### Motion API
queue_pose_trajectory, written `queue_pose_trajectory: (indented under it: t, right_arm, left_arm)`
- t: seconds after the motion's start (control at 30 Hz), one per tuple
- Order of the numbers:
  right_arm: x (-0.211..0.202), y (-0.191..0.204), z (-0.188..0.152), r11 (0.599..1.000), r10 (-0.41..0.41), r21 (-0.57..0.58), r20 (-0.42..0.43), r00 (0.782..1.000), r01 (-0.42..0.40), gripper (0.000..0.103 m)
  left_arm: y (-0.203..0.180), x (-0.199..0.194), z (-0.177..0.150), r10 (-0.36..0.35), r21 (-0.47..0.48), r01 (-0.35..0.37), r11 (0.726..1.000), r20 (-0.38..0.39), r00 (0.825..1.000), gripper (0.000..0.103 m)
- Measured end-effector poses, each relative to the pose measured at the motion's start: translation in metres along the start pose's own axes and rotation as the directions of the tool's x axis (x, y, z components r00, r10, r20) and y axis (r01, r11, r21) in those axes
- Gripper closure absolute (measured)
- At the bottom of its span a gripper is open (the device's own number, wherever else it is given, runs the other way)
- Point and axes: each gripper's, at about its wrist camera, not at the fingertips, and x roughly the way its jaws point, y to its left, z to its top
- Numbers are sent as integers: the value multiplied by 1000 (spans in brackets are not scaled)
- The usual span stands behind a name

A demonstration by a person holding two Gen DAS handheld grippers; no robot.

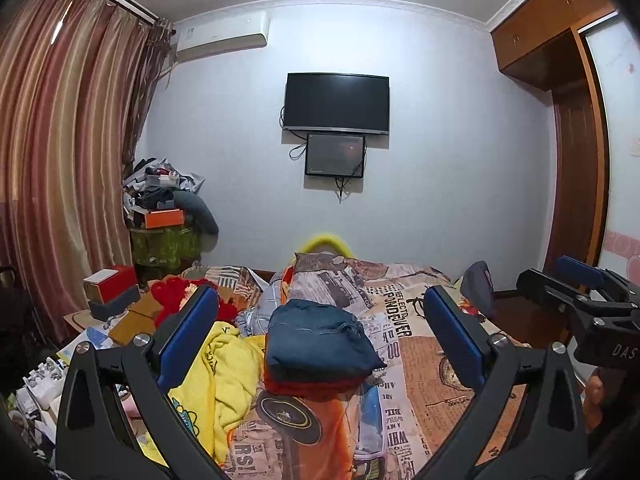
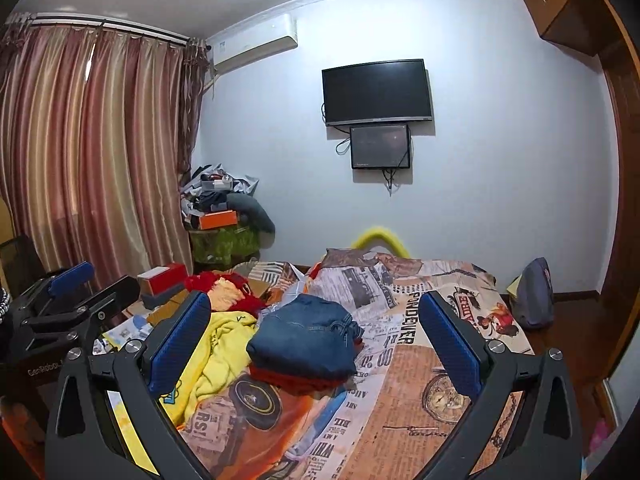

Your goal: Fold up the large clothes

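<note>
Folded blue jeans (image 1: pixel 320 338) lie on a folded red garment (image 1: pixel 308 386) in the middle of the bed (image 1: pixel 424 364); the stack also shows in the right wrist view (image 2: pixel 306 340). A crumpled yellow garment (image 1: pixel 228 376) lies left of the stack, also seen in the right wrist view (image 2: pixel 216 356). My left gripper (image 1: pixel 320 328) is open and empty, held above the bed short of the stack. My right gripper (image 2: pixel 316 332) is open and empty too, and appears at the right edge of the left wrist view (image 1: pixel 580 292).
A red fuzzy garment (image 1: pixel 180 296) and boxes (image 1: pixel 112 288) lie at the bed's left side. A cluttered table (image 1: pixel 168 216) stands by the curtain (image 1: pixel 60 160). A TV (image 1: pixel 336 102) hangs on the far wall. A grey bag (image 2: pixel 534 292) sits right of the bed.
</note>
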Motion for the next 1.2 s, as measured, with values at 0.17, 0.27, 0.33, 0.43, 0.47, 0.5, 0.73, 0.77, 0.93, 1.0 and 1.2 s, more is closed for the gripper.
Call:
queue_pose_trajectory:
  t: [0.17, 0.27, 0.33, 0.43, 0.47, 0.5, 0.73, 0.77, 0.93, 1.0, 1.2]
  right_arm:
    - [1, -2, 0, 1000, -4, 4, -7, 1000, 4, 0]
    - [1, -3, 0, 1000, -4, 7, -10, 1000, 4, 0]
    - [1, -3, 0, 1000, -7, 6, -11, 1000, 8, 0]
    - [2, -3, 0, 1000, -12, 3, -14, 1000, 12, 0]
    - [2, -3, 0, 1000, -13, 3, -15, 1000, 13, 0]
    - [1, -3, 0, 1000, -13, 2, -14, 1000, 13, 0]
    - [2, -3, 0, 1000, -16, 1, -11, 1000, 16, 0]
    - [2, -2, -1, 1000, -15, 1, -11, 1000, 15, 0]
    - [2, -3, 0, 1000, -18, 3, -8, 1000, 18, 0]
    - [2, -3, 0, 1000, -18, 4, -8, 1000, 18, 0]
    - [2, -4, 0, 1000, -18, 4, -9, 1000, 18, 0]
  left_arm:
    - [0, 1, -1, 0, 2, 0, 1000, -4, 1000, 0]
    - [1, 2, -2, 2, 3, -2, 1000, -7, 1000, 0]
    - [2, 3, -2, -1, -1, 1, 1000, -11, 1000, 0]
    - [2, 4, -2, -1, -4, 1, 1000, -14, 1000, 0]
    - [2, 4, -3, -2, -4, 2, 1000, -14, 1000, 0]
    - [2, 5, -3, -4, -5, 4, 1000, -15, 1000, 0]
    - [2, 8, -4, -55, -7, 55, 998, -37, 998, 0]
    - [1, 8, -4, -52, -6, 51, 999, -35, 998, 0]
    - [0, 8, -7, -36, -2, 36, 999, -35, 999, 0]
    - [1, 8, -6, -39, -6, 38, 999, -38, 999, 0]
    - [1, 8, -8, -54, -10, 53, 999, -43, 998, 0]
